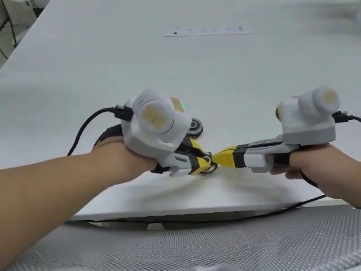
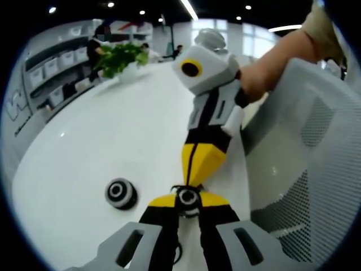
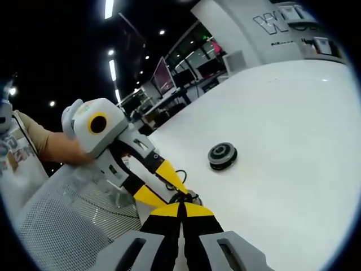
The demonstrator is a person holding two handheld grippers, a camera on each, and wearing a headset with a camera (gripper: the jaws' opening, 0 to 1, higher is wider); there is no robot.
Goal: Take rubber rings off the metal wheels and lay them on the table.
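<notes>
**Ring could snap loose near the table's edge**

The left gripper pinches a small metal wheel between its yellow-tipped jaws, holding it just above the white table. The right gripper meets it head-on. Its jaws are pressed together, and they seem to nip the edge of the rubber ring on that wheel, though the contact is small and partly hidden. A second wheel with its dark ring on sits flat on the table just beyond the left gripper, apart from both tools.

The main risk is the ring itself. If the right gripper has only a sliver of rubber, a pull is likely to make it slip out, and the ring would spring back onto the wheel. If the hold is good and the pull is quick, the stretched ring could fly off when it clears the rim.

The place adds to that risk. Both grippers work close to the table's near edge, with a grey mesh surface below it, so a ring or wheel that gets away could drop off the table instead of landing on it.

The left gripper's hold matters too. The wheel is small and smooth, and a sideways tug from the right could twist it between the jaws or pull it free. A pull straight along the wheel's axis looks safer than a pull at an angle.
</notes>
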